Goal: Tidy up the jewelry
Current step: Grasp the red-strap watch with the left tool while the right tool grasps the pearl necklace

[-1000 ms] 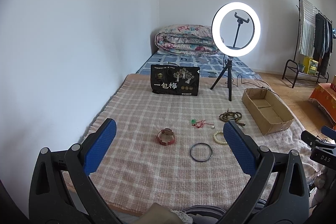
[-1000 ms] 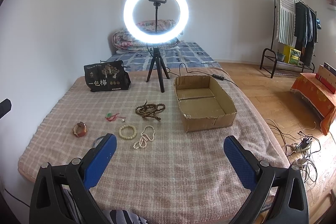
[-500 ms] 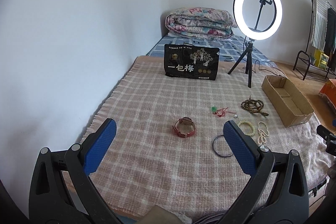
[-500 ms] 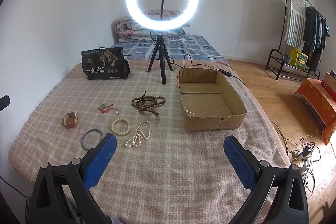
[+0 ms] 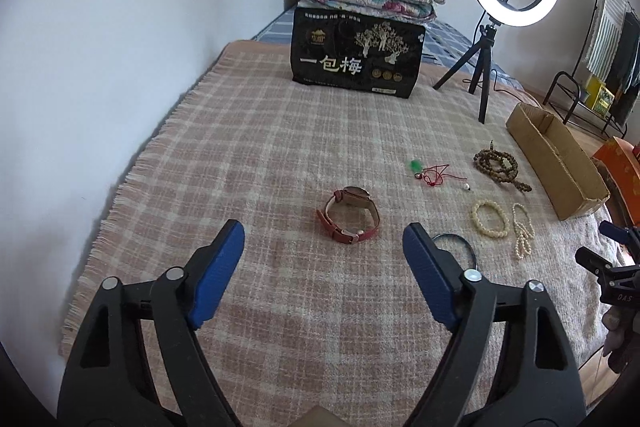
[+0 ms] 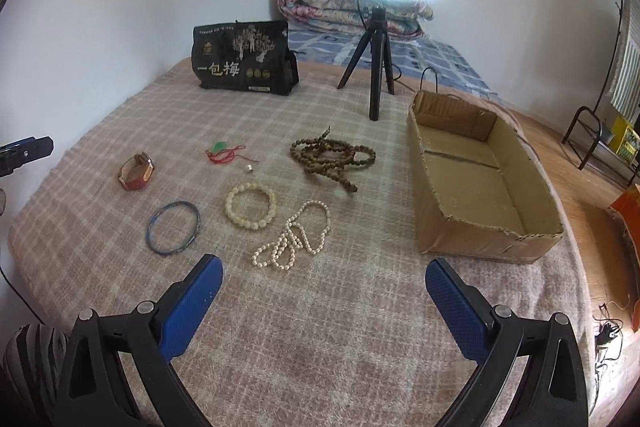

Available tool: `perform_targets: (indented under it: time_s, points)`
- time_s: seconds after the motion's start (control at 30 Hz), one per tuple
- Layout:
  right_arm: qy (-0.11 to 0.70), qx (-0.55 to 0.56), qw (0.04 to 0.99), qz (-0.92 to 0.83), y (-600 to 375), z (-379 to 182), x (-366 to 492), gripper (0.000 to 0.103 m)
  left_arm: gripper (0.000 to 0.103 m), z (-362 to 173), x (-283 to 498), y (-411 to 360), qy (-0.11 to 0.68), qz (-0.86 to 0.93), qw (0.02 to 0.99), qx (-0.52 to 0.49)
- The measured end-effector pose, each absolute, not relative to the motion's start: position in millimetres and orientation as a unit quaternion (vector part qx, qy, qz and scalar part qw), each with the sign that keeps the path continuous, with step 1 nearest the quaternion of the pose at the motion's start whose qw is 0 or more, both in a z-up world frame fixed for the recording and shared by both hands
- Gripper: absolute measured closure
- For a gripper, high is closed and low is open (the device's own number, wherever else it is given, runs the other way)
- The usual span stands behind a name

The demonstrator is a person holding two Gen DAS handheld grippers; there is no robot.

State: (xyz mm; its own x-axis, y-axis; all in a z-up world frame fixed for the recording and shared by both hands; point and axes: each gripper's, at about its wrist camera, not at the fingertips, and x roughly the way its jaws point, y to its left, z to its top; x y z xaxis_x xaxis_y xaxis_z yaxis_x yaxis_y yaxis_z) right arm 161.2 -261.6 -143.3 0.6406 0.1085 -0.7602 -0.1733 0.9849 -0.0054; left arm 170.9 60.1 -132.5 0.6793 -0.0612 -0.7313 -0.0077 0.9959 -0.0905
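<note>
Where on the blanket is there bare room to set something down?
Bare: between the watch and the black bag, and the near strip before the pearl necklace. Crowded: between the blue bangle and the cardboard box.

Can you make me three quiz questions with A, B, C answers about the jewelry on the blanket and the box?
1. Where is the cardboard box compared with the pearl necklace?
A. To its right
B. To its left
C. Under it

2. What colour is the thin bangle?
A. Yellow
B. Blue
C. White

3. What is inside the cardboard box?
A. The red watch
B. The wooden beads
C. Nothing

Answers:
1. A, in the right wrist view the box stands right of the necklace.
2. B, its ring looks blue against the blanket.
3. C, its bare floor shows; the red watch and wooden beads lie on the blanket.
</note>
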Motion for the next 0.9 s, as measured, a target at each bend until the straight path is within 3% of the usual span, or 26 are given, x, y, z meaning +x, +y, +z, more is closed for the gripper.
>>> perform_targets:
  time_s: [0.17, 0.33, 0.57, 0.7, 0.9]
  points:
    - [0.449, -0.046, 0.886, 0.107, -254.0, -167.5, 182.2, 0.003, 0.029, -159.8, 198.9, 60.9, 0.43, -0.021, 0.902, -0.043]
    - [0.487, -0.04, 0.863, 0.131, -247.2, -187.9, 205.0, 0.009, 0.041, -185.2, 222.6, 63.3, 0.467, -0.033, 0.882, -0.056]
    - [0.523, -0.024, 0.843, 0.126, -249.8, -208.9, 232.0, 0.021, 0.043, -199.1, 241.5, 67.7, 0.483, -0.041, 0.871, -0.082]
    - [0.524, -0.032, 0.842, 0.129, -245.3, -210.0, 237.3, 0.022, 0.048, -207.3, 251.1, 65.5, 0.493, -0.044, 0.865, -0.085]
    - [0.525, -0.048, 0.838, 0.141, -232.5, -210.4, 240.5, 0.045, 0.053, -218.1, 256.1, 60.8, 0.503, -0.048, 0.858, -0.09]
